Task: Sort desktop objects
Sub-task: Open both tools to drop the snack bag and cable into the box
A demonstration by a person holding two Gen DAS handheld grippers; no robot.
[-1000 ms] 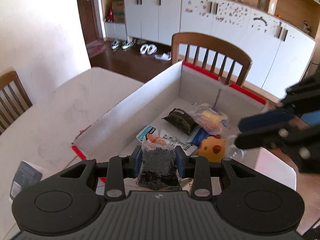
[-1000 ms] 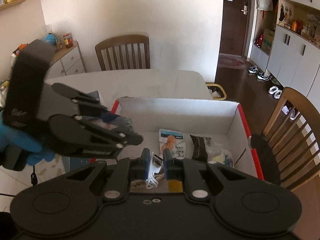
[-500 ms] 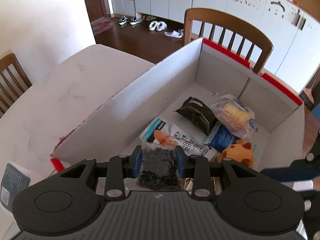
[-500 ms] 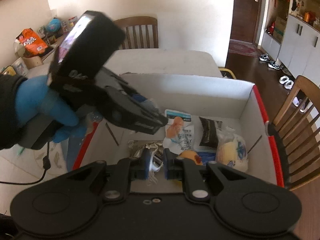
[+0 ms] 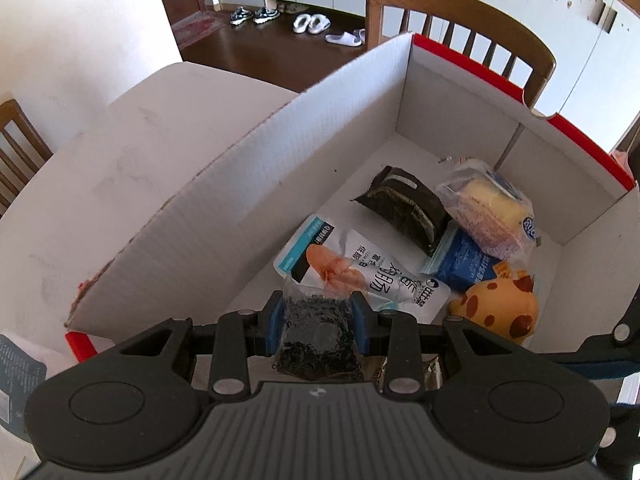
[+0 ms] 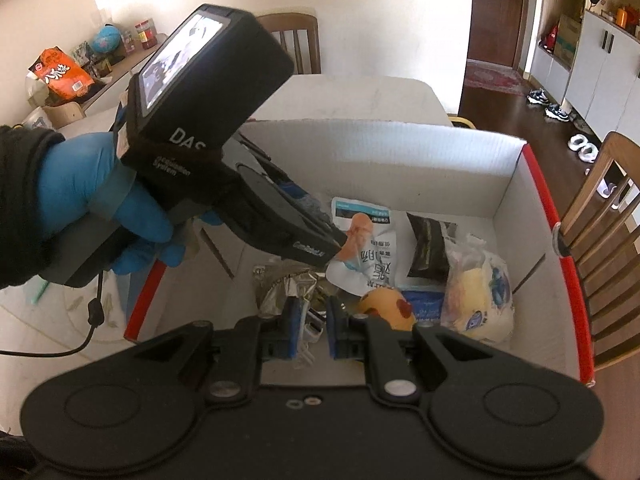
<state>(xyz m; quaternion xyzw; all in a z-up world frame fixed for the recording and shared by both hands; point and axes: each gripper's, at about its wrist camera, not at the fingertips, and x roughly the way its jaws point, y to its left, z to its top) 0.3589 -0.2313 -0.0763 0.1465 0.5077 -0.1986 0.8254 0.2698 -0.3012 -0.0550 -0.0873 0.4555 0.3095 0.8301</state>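
My left gripper (image 5: 318,316) is shut on a clear bag of small black parts (image 5: 318,338) and holds it over the near end of the white cardboard box (image 5: 256,184). My right gripper (image 6: 311,326) is shut on a small white object with thin cords (image 6: 311,330) above the box (image 6: 400,152). The left gripper also shows in the right wrist view (image 6: 320,240), reaching in from the left. In the box lie a white snack pouch (image 5: 360,272), a dark packet (image 5: 404,208), a wrapped yellow cake (image 5: 490,208), a blue packet (image 5: 460,264), a spotted yellow toy (image 5: 496,312) and a foil bag (image 6: 280,288).
The box has red-edged flaps (image 6: 568,280) and stands on a white table (image 5: 120,152). Wooden chairs stand at the far side (image 5: 460,36) and the left (image 5: 16,148). A grey printed packet (image 5: 16,376) lies on the table left of the box.
Both grippers have moved forward and down over the box with their loads. The left gripper now reaches further into the box in the right wrist view.
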